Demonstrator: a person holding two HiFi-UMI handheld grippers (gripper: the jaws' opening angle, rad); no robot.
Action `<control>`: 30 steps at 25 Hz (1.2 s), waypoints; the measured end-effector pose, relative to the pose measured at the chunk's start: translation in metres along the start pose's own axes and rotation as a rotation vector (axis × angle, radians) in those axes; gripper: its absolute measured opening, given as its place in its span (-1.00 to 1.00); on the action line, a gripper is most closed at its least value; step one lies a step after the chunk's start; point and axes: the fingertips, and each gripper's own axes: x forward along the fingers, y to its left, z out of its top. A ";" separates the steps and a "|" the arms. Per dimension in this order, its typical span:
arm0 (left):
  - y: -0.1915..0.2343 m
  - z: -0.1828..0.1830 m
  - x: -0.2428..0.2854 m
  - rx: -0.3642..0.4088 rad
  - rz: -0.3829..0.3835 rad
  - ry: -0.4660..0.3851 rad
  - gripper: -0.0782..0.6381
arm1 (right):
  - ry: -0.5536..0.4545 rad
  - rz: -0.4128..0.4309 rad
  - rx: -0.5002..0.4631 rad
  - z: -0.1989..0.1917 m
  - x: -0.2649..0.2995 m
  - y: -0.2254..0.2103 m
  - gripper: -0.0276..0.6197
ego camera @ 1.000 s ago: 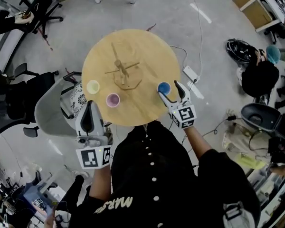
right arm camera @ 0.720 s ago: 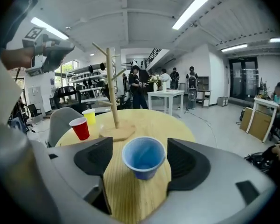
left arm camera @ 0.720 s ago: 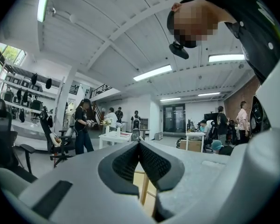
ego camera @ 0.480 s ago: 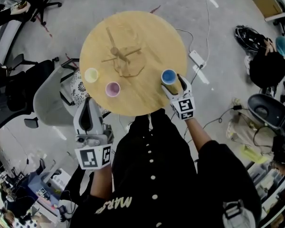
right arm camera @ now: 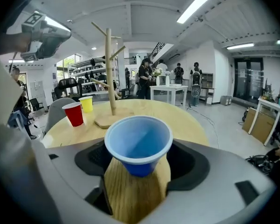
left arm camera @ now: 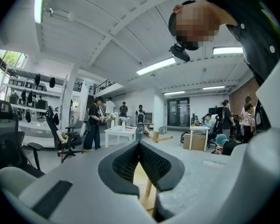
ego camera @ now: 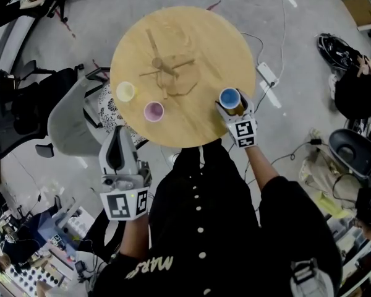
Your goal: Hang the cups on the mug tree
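At the near right edge of the round wooden table (ego camera: 191,125), the blue plastic cup (right arm camera: 138,141) stood upright between the jaws of the right gripper (right arm camera: 140,161). The jaws were spread wide, with a gap showing on each side of the cup's tapered wall, so nothing was clamped yet. The left gripper (left arm camera: 139,144) hung low off the table beside the person's body, pads pressed together on nothing.

The wooden mug tree (right arm camera: 109,73) stood near the table's middle with bare pegs. A red cup (right arm camera: 75,114) and a yellow cup (right arm camera: 86,104) sat beyond it on the left, well apart from the blue one.

The blue cup looked like a thin disposable one: very light, smooth and easily dented. A hard squeeze would likely buckle the wall, and its taper could let it slide upward out of the pads. The best hold seemed to be a gentle one on the mid wall, just under the stiffer rolled rim. With no handle visible, it would probably have to be tipped mouth-first over a peg.
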 end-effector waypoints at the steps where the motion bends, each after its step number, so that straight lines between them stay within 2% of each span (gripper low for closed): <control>1: 0.001 0.001 0.000 0.001 0.002 0.000 -0.80 | -0.002 -0.004 -0.011 0.001 0.001 0.000 0.06; 9: 0.009 0.013 0.001 -0.004 0.008 -0.031 -0.80 | -0.012 0.000 -0.068 0.028 0.002 0.001 0.02; 12: 0.015 0.024 -0.007 -0.012 0.010 -0.065 -0.80 | -0.013 -0.010 -0.140 0.053 0.003 0.000 0.02; 20: 0.022 0.061 -0.020 -0.022 0.025 -0.151 -0.80 | -0.053 -0.003 -0.488 0.160 0.022 -0.007 0.01; 25: 0.028 0.080 -0.033 -0.022 0.032 -0.198 -0.80 | -0.060 0.014 -0.729 0.213 0.031 0.014 0.02; 30: 0.035 0.094 -0.044 -0.037 0.037 -0.236 -0.80 | -0.099 0.027 -0.895 0.246 0.024 0.043 0.02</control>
